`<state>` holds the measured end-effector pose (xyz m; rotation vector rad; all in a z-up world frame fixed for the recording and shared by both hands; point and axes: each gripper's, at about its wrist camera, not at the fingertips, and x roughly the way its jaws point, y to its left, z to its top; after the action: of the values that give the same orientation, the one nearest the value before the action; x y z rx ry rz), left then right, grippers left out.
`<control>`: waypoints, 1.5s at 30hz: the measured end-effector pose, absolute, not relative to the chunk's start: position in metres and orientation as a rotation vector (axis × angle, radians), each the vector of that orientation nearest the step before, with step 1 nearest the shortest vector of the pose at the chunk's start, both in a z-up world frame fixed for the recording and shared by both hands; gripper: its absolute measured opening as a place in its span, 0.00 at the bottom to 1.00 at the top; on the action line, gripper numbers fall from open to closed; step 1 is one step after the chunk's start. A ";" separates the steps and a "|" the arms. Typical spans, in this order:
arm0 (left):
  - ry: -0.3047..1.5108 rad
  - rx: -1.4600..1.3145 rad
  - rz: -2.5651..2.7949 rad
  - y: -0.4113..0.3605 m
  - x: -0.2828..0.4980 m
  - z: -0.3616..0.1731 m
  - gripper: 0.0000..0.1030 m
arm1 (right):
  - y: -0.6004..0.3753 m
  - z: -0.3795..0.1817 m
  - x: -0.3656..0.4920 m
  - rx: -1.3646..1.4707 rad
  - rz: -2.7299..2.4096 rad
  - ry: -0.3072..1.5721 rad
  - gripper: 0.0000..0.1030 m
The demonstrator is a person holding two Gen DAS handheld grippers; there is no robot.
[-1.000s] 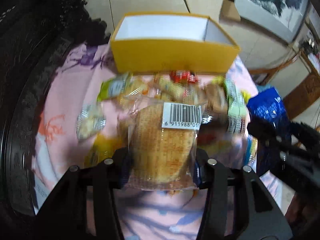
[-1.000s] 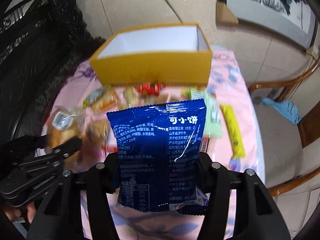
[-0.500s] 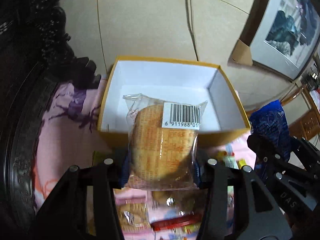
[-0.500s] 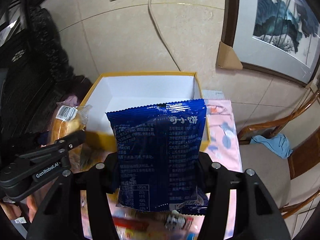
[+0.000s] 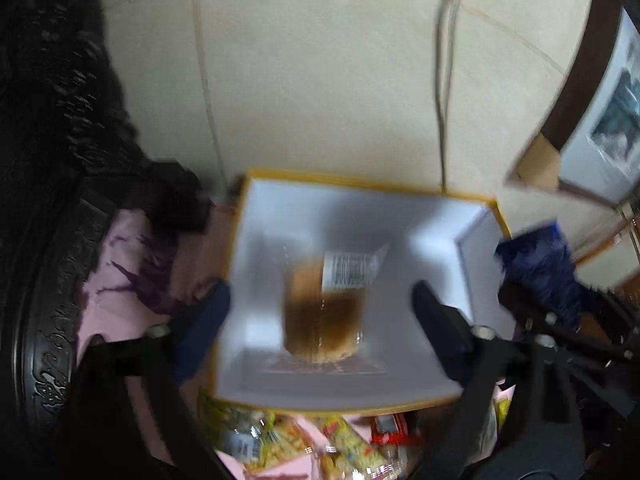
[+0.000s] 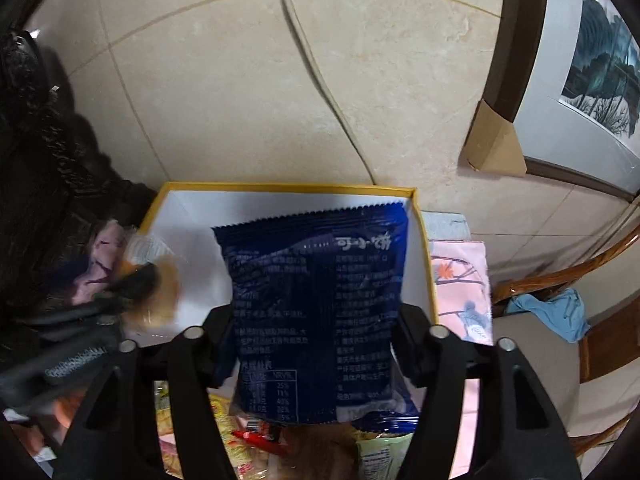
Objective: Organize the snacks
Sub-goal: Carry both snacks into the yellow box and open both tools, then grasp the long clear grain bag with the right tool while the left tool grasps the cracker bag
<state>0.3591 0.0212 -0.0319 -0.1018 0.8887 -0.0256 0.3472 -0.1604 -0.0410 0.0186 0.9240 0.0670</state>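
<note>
Pink flowered tablecloth (image 6: 460,276) carries many loose snacks while the left gripper (image 5: 320,308), jaws just opened, drops a clear-wrapped round cake (image 5: 324,312) into the yellow cardboard box (image 5: 360,404), and the right gripper (image 6: 316,344), jaws just widening, has a blue foil packet (image 6: 316,300) between them, not yet inside.

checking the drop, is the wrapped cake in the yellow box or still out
In. The wrapped cake shows against the yellow box's white inside, clear of the left tongs, whose jaws have just opened wide.

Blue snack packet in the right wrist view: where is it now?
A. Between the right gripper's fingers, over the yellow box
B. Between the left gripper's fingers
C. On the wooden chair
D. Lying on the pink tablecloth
A: the blue snack packet sits between the right gripper fingers, in front of the yellow box with its white inside.
</note>
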 end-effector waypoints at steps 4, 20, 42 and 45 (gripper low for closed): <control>0.889 -0.125 -0.033 0.027 0.358 -0.026 0.94 | -0.162 -0.040 0.343 0.014 0.060 0.915 0.75; 0.993 -0.108 -0.071 0.040 0.194 -0.065 0.96 | -0.185 -0.096 0.174 -0.038 0.323 1.038 0.82; 1.188 -0.063 -0.013 0.086 0.088 -0.132 0.96 | -0.148 -0.226 0.088 -0.255 0.460 1.185 0.31; 1.194 -0.041 -0.039 0.063 0.105 -0.145 0.96 | -0.155 -0.229 0.074 -0.198 0.360 1.166 0.28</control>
<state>0.1053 0.0630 -0.1446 -0.0413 1.1937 -0.0390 0.0736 -0.1546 -0.2290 -0.1977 1.1657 0.3596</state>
